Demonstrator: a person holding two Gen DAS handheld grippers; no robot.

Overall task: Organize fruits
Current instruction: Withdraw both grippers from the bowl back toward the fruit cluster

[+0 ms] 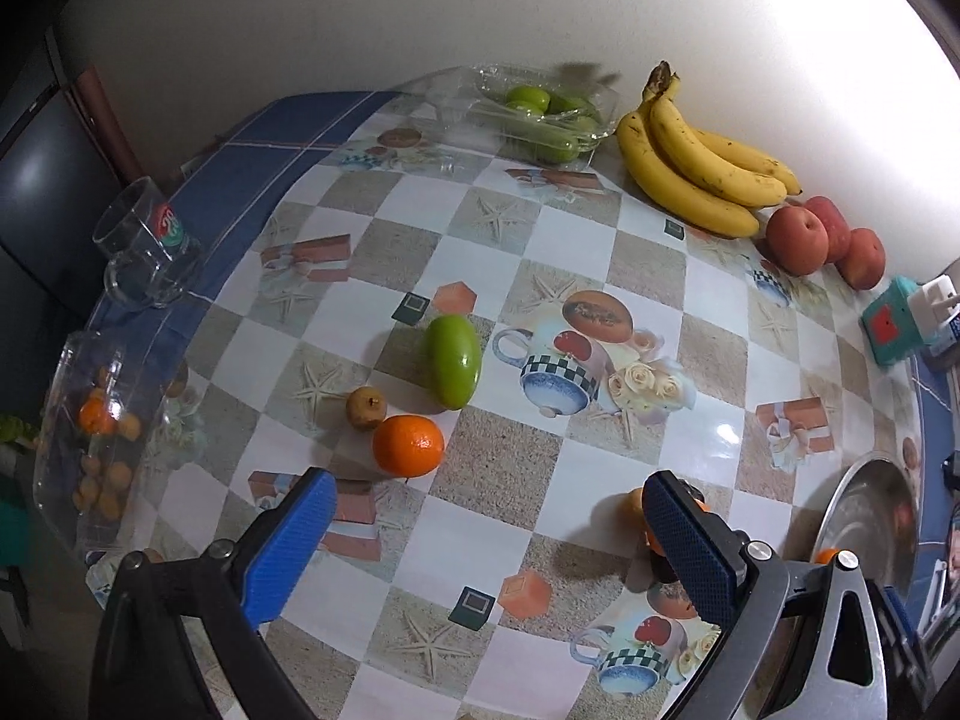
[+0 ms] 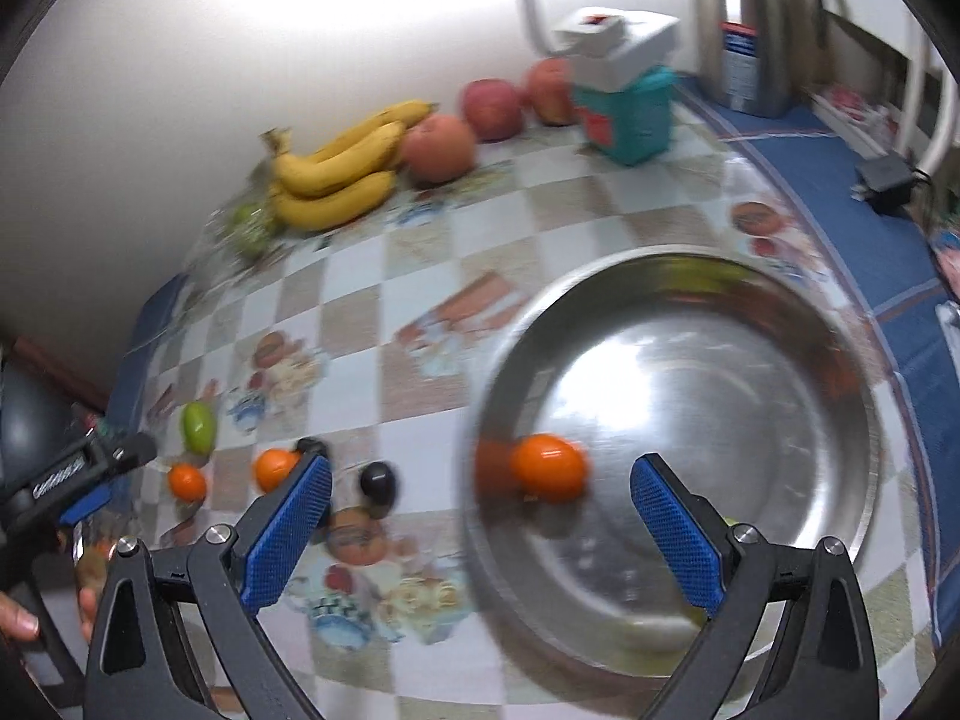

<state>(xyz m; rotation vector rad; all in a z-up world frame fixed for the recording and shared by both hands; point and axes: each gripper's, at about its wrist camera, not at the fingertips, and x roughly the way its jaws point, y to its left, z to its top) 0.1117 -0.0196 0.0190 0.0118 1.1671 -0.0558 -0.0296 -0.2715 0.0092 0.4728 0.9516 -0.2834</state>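
Out at the left edge of the table sits a clear plastic box with small orange fruits inside, and a glass mug stands just beyond it. Moving in, the left gripper hovers over the checked cloth with its blue pads spread wide and nothing between them. Just ahead of its left finger lies an orange, a small brown fruit touching it on the far left side, and beyond those the green mango, its long axis running away from the gripper and leaning slightly right. That orange is off the centre line, so I judge the left gripper needs a shift leftward and forward before any close. Another orange fruit peeks out behind the right finger, mostly hidden.

Along the far edge, against the wall: a clear tray of green fruit, the bananas, then red apples.

Now the right side. The right gripper is also fully spread and empty, hanging above the near-left rim of the steel bowl. A tangerine lies in the bowl, straight ahead between the fingers, blurred. Left of the bowl a dark plum and an orange wait on the cloth, nearer this gripper's left finger. My read: the loose fruit belongs to whichever hand is closer.
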